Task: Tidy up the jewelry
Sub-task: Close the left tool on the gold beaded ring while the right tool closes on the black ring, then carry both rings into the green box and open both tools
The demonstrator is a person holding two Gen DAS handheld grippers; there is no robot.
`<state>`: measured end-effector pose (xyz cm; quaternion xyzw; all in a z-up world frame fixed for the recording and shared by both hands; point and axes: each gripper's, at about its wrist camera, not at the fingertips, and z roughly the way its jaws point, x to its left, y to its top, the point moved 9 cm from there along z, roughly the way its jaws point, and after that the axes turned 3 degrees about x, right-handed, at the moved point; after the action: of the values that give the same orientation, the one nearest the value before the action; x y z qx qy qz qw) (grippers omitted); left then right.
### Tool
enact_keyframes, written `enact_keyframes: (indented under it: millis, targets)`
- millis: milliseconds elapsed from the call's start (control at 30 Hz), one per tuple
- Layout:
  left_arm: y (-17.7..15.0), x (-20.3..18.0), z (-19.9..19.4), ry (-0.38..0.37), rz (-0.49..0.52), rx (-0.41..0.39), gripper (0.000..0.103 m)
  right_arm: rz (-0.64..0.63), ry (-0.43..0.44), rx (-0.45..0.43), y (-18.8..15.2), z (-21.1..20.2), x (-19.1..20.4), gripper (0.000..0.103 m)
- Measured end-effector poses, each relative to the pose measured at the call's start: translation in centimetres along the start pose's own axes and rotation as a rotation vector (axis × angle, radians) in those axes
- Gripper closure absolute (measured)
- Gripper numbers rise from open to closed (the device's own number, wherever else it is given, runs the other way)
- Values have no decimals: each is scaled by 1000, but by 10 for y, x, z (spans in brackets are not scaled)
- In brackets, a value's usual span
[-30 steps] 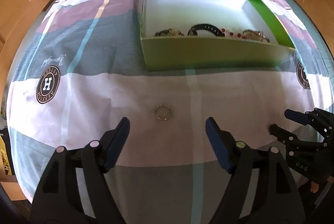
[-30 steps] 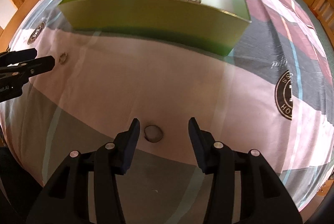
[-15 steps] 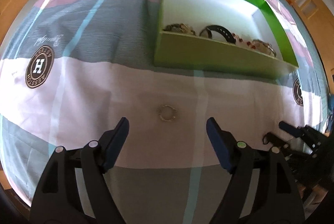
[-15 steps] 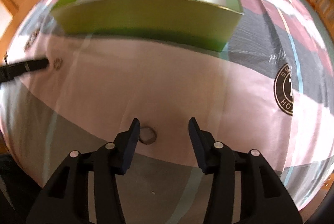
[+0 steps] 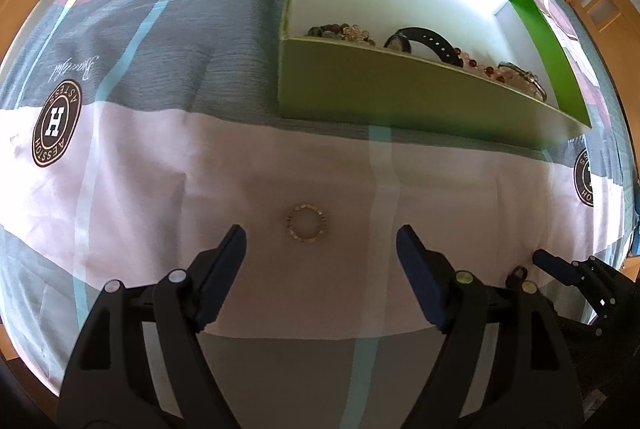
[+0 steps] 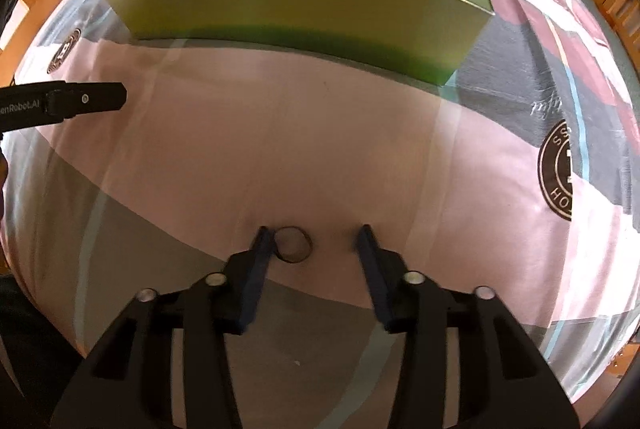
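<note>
Progress midway | green box (image 5: 404, 97) at 12 o'clock already holds bracelets (image 5: 424, 41) | left gripper (image 5: 320, 245) wide open, empty, above beaded ring (image 5: 307, 229) on bed | right gripper (image 6: 314, 241) closing around dark ring (image 6: 294, 244), far pad not touching | two rings left.

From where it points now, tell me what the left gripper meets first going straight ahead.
Probably the small beaded gold ring on the bedsheet, lying ahead of the open left gripper; depth is unclear.
</note>
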<state>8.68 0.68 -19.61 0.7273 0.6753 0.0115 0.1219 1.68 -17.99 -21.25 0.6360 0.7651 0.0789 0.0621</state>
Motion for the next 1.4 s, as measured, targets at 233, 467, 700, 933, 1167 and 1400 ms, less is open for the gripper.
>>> enact_keyframes:
  millis: [233, 467, 700, 933, 1167, 1400]
  targets:
    - [1, -1, 9, 14, 3, 15, 24, -30, -7, -7, -1, -2, 14, 83]
    - [7, 1, 14, 62, 5, -2, 53, -28, 15, -6, 0, -2, 15, 83]
    - [11, 6, 11, 70, -12, -17, 80, -20, 11, -9, -1, -5, -2, 83]
    - [7, 5, 5, 77, 5, -27, 82, -17, 8, -11, 0, -5, 0, 83]
    - [9, -4, -22, 80, 34, -114, 82, 0, 14, -38, 3, -15, -6, 83]
    - [15, -23, -53, 75, 88, -232, 82, 20, 55, -186, 30, -54, -6, 83]
